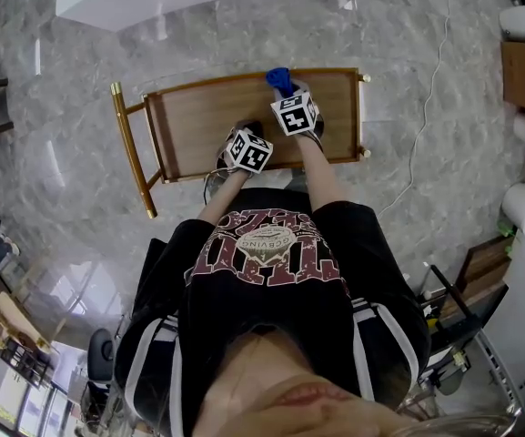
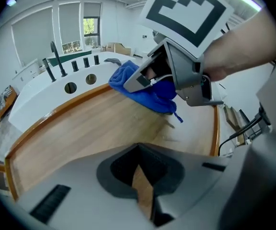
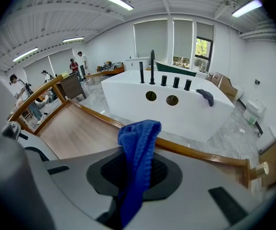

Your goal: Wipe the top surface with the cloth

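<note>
Blue cloth [image 3: 137, 145] in right gripper [image 1: 285, 91], wooden top [image 1: 207, 116], white bathtub [image 3: 185, 111] beyond

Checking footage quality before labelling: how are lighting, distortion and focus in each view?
Head view: even light, soft glare on the marble floor, edges bowed. Left gripper view: dark round vignette, wooden top surface curves. Right gripper view: bright ceiling strips, blue cloth sharp.

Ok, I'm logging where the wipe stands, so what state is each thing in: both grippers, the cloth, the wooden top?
left gripper: jaws together, holding nothing, low over the near side of the top.
right gripper: shut on the blue cloth.
blue cloth: bunched, hanging from the jaws over the wood; contact unclear.
wooden top: bare apart from the cloth.
</note>
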A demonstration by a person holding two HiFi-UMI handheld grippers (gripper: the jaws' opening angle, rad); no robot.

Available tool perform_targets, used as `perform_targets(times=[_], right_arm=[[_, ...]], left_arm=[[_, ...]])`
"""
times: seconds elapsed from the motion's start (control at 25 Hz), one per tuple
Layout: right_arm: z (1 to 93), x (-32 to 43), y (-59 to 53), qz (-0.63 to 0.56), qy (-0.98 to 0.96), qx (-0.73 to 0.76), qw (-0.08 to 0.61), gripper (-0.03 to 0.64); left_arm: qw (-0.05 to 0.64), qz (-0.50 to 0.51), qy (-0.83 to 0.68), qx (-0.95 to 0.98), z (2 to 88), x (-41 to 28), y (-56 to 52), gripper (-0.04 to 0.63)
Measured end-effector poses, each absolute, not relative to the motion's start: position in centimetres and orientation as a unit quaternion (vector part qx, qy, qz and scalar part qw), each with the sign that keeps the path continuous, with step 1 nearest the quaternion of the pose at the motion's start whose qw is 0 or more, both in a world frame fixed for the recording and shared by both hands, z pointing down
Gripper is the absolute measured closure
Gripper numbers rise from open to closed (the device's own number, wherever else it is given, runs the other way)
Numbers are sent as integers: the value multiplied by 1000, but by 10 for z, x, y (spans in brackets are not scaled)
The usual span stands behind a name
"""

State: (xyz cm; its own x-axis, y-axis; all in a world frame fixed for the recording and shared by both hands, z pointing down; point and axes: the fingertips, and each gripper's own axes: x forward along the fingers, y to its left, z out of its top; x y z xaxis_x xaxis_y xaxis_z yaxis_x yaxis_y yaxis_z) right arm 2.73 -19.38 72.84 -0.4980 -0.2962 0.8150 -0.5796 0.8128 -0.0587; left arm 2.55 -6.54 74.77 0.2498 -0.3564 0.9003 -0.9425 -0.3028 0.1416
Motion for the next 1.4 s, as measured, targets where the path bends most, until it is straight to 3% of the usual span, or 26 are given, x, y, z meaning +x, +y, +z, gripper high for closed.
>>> perform_targets(times=[1.4], right_arm=[[727,136,-240,187,-821,310,442,552]], left_arm=[[372,436,-480,664,748,27,-64,546]])
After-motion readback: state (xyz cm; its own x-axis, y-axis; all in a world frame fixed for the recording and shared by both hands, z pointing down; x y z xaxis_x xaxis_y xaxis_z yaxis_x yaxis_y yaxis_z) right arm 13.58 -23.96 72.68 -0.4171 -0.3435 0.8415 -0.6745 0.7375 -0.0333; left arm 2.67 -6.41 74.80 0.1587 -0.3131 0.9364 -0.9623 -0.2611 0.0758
